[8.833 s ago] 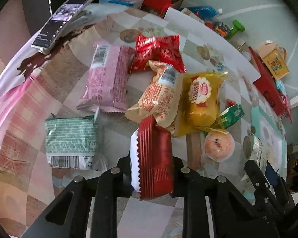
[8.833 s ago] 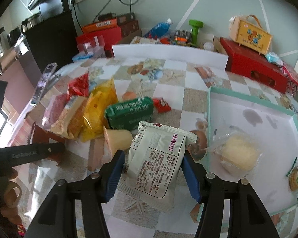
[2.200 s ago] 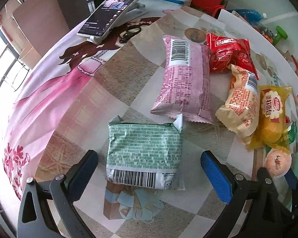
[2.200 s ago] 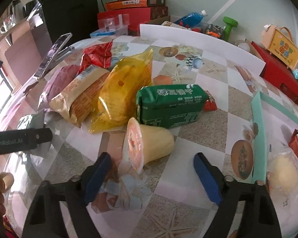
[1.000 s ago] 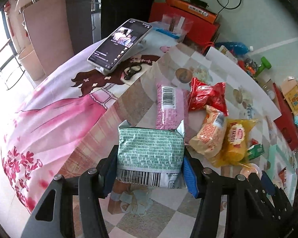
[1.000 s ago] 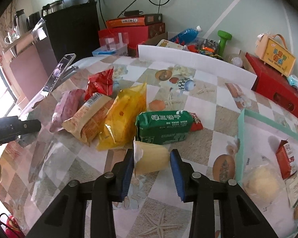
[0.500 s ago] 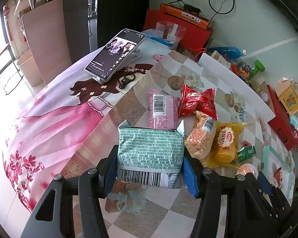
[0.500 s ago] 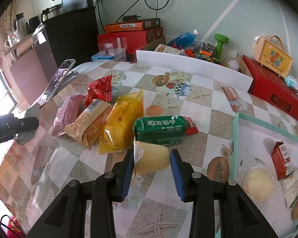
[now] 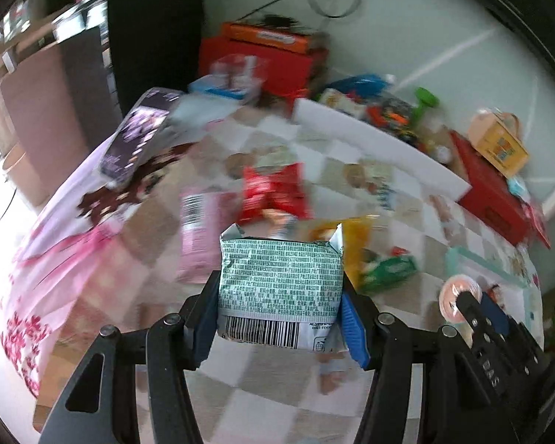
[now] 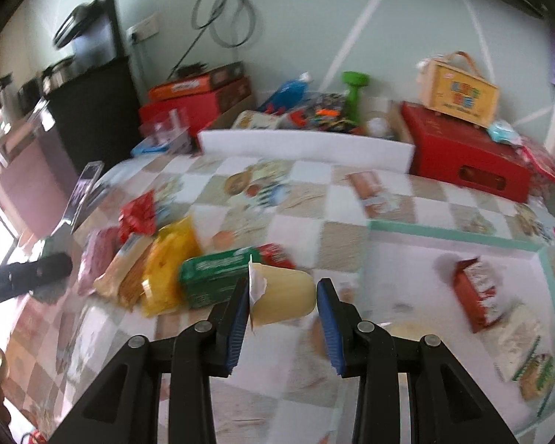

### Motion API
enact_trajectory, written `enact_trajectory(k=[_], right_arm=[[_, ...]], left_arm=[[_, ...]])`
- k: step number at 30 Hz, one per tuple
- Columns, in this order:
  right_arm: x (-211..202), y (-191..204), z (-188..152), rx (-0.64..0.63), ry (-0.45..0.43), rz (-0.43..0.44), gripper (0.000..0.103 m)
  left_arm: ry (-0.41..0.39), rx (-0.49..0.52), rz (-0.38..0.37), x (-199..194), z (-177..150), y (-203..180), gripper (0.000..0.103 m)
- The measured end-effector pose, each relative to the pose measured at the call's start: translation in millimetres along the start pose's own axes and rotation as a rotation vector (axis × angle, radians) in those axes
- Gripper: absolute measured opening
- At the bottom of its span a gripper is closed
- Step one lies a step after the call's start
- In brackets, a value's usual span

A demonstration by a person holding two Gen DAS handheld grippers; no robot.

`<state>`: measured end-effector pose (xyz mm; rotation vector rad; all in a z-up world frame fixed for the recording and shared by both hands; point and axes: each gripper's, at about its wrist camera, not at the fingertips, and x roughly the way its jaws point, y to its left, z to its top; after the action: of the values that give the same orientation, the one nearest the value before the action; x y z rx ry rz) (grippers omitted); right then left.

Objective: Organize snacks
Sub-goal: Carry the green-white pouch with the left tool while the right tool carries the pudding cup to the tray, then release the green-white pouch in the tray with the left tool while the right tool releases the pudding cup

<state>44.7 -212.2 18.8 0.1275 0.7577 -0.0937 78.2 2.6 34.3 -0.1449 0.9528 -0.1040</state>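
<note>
Between the blue pads of the left claw (image 9: pixel 280 327) a green-printed packet (image 9: pixel 280 288) is clamped above the tabletop (image 10: pixel 307 229). The right claw (image 10: pixel 283 318) grips a yellow jelly cup (image 10: pixel 283 296). Further off, three or four snacks lie in the teal-edged tray (image 10: pixel 444 236); about six wait in the pile (image 10: pixel 159 259), so maybe a third is done.

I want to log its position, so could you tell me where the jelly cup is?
The jelly cup is clamped in the right gripper, just right of the green packet.
</note>
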Motion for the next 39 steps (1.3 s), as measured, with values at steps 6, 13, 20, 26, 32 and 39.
enact_trajectory(k=[6,13,20,26,32,39], right_arm=[[-15.0,-50.7,6.3,0.114,-0.031,-0.064,0.039],[-35.1,-114.2,7.0,0.254,-0.080,-0.158,0.039],[-52.2,-173.1,-1.6,0.387,-0.106,-0.238,0.039],[-55.7,-202.3,-11.6,0.453,-0.100,-0.289,0.039],[-45.9,-218.7,-19.4,0.484,-0.071,-0.280,0.039],[-29.4,-219.1,-24.3,0.480,-0.028,-0.270,0.039]], left_arm=[[-0.023,0.116,-0.063,-4.2,1.5,-62.5,0.060],[-0.033,0.261,-0.156,-2.8,-4.5,-135.0,0.060],[-0.021,0.390,-0.224,4.4,-16.0,-194.0,0.060],[-0.003,0.470,-0.247,19.8,-27.5,-230.0,0.060],[0.010,0.529,-0.253,37.7,-38.7,-256.5,0.060],[0.025,0.547,-0.241,50.3,-43.9,-264.3,0.060]])
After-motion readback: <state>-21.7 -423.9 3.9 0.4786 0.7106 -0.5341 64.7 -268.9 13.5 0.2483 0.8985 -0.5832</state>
